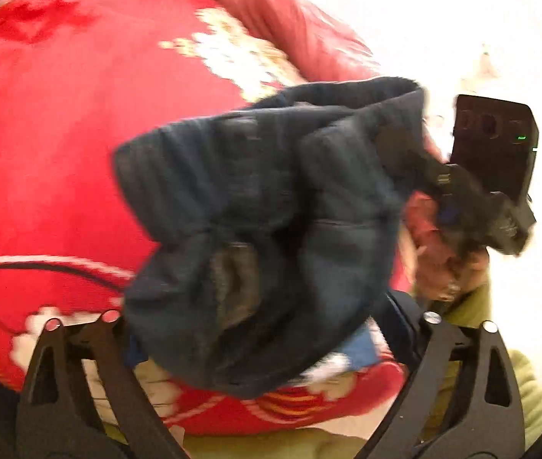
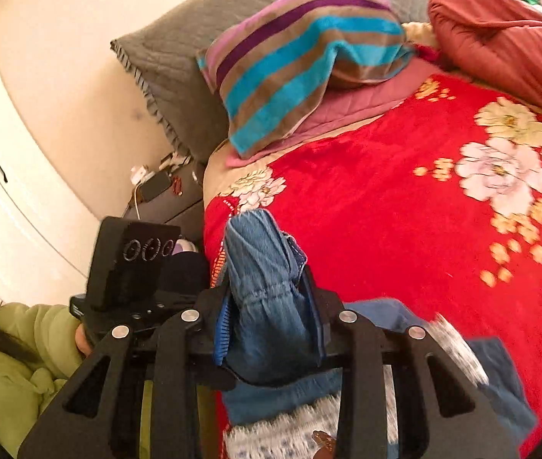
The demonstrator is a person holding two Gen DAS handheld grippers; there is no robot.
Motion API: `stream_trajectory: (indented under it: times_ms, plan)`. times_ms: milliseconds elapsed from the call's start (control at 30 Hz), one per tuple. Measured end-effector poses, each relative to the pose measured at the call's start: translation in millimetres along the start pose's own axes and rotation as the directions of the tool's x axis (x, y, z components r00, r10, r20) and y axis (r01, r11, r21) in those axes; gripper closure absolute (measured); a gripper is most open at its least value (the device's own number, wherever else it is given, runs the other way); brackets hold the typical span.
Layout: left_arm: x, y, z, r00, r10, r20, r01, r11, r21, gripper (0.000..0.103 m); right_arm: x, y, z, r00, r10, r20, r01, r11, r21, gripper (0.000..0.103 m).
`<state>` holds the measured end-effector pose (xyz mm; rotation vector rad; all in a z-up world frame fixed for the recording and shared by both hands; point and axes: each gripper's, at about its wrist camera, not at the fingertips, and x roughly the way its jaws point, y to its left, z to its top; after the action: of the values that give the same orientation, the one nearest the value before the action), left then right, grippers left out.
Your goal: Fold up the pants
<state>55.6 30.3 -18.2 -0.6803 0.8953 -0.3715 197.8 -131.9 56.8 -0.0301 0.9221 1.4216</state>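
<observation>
Right wrist view, centre to lower centre: right gripper (image 2: 271, 306) clenched on a bunched fold of the pants (image 2: 267, 287), blue denim, gathered upright between its pads. More denim trails to the lower right of the frame, over the red floral blanket (image 2: 385, 199) on the bed.
Left wrist view, centre: same pants (image 1: 271, 229) seen as a dark crumpled mass lifted above the blanket (image 1: 60, 153), gripped at the right of the frame by the right gripper (image 1: 404, 145). Picture blurred.
Left gripper (image 1: 267, 329): released, jaws spread wide at the bottom of the frame, nothing pressed between them; the cloth hangs just beyond.
Other items, right wrist view: striped towel (image 2: 301, 65) and grey pillow (image 2: 179, 61), upper centre; pink quilt (image 2: 508, 38), upper right; green sleeve (image 2: 14, 363), lower left.
Step in hand (judged): an early one, the garment being picked up and not yet laid out; no tidy fold visible.
Next move calls for: left gripper to take a second edge, so the pants can be drawn flat on the bed before folding.
</observation>
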Motion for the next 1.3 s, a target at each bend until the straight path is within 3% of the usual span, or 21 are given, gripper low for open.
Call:
stream_trajectory:
  times_ms: [167,233,333,467,700,800,833,1033,1300]
  plan:
    - [15.7,-50.3,-2.7,1.0,-0.006,-0.028,0.009,0.993,0.117,0.022,-35.4,-16.4,-20.1,0.996,-0.051,0.075,0.046,0.996,0.07,0.061]
    - [26.1,-63.3,-5.4,0.999,-0.005,-0.047,0.013,0.987,0.161,0.022,-51.0,-27.2,-31.8,0.99,-0.096,0.103,0.084,0.99,0.11,0.036]
    - [45.0,-86.3,-21.9,0.995,0.003,-0.101,0.022,0.97,0.241,0.022,-76.0,-48.6,-56.5,0.974,-0.18,0.135,0.15,0.967,0.206,0.022]
    - [71.8,-93.6,-42.6,0.98,0.02,-0.196,0.04,0.955,0.295,0.022,-92.1,-69.8,-99.5,0.956,-0.273,0.108,0.22,0.91,0.353,0.018]
    - [83.1,-99.0,-57.8,0.973,0.113,-0.203,-0.031,0.928,0.371,0.019,-72.8,-73.8,-133.7,0.947,-0.32,0.04,0.276,0.869,0.41,0.017]
    - [84.9,-99.8,-62.2,0.971,0.13,-0.199,-0.042,0.918,0.395,0.018,-64.8,-79.2,-139.2,0.917,-0.397,-0.039,0.377,0.828,0.415,0.036]
    - [82.3,-100.8,-63.1,0.972,0.131,-0.196,-0.042,0.916,0.399,0.018,-65.8,-81.2,-141.9,0.916,-0.398,-0.041,0.376,0.82,0.431,0.036]
    - [62.4,-113.3,-60.0,0.977,0.18,-0.114,-0.107,0.878,0.466,0.012,-83.0,-60.1,-139.3,0.899,-0.438,0.02,0.397,0.833,0.385,0.03]
    - [44.6,-113.2,-45.0,0.969,0.248,-0.016,-0.211,0.854,0.475,0.01,-113.9,-15.4,-140.7,0.842,-0.531,0.099,0.489,0.827,0.278,0.018]
